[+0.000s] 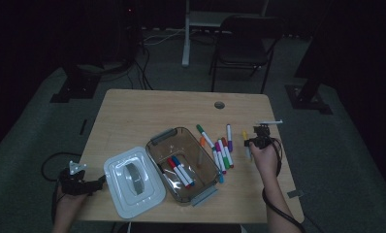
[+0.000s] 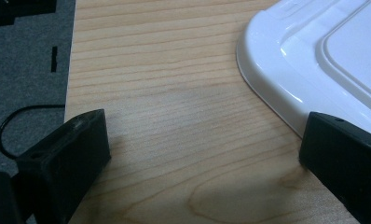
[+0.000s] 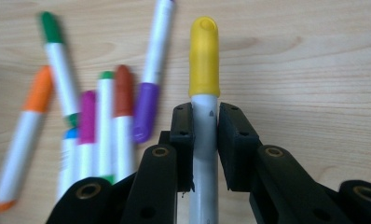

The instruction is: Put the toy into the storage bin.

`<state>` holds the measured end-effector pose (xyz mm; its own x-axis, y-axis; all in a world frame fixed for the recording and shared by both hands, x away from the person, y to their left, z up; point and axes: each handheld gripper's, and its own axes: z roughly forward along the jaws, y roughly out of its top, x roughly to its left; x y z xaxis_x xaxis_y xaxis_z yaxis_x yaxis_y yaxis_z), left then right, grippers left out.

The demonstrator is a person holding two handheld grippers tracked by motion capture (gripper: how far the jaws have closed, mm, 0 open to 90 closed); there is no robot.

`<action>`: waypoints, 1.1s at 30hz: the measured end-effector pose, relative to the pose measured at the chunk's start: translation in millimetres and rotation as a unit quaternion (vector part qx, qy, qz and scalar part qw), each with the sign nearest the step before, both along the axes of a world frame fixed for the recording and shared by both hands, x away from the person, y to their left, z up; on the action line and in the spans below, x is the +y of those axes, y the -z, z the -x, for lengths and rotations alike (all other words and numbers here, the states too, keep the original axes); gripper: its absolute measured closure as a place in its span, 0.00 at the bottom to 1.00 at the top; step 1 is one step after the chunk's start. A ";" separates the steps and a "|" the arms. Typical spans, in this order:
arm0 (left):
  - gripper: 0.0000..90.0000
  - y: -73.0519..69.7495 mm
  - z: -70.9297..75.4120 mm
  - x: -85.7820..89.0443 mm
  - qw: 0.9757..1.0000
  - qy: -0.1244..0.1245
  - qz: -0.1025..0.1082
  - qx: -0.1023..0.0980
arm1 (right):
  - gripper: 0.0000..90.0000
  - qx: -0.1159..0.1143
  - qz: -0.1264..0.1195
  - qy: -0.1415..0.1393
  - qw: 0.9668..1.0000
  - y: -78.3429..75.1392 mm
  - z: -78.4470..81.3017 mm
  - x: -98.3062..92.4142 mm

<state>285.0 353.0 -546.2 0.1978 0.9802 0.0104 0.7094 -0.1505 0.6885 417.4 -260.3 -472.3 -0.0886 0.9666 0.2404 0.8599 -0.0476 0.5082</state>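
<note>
Spanning the scene, the wooden table point(image 1: 133, 111) carries a clear plastic box point(image 1: 158, 154) at its middle, open so that markers can drop in; a red and a blue marker already lie inside. Its white lid point(image 1: 114, 182) rests just left of it, out of the way. To the right, the loose markers point(image 1: 222, 150) lie bunched together near the box. The left gripper point(image 1: 96, 184) waits at the near left edge beside the lid, jaws wide and empty. The right gripper point(image 3: 204, 140) has its jaws clamped on the yellow marker point(image 3: 203, 60), judged ready for carrying to the box.
</note>
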 end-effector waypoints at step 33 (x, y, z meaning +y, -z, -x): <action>0.02 -0.1 0.0 0.1 1.000 0.000 0.000 0.000 | 0.86 -0.060 -0.073 -0.292 0.952 -94.4 66.6 189.3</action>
<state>285.1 353.1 -546.1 0.1983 0.9801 0.0109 0.7098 -0.1513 0.6879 350.8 -71.0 -377.9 -0.6358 0.7009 0.3232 0.6979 0.3433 0.6286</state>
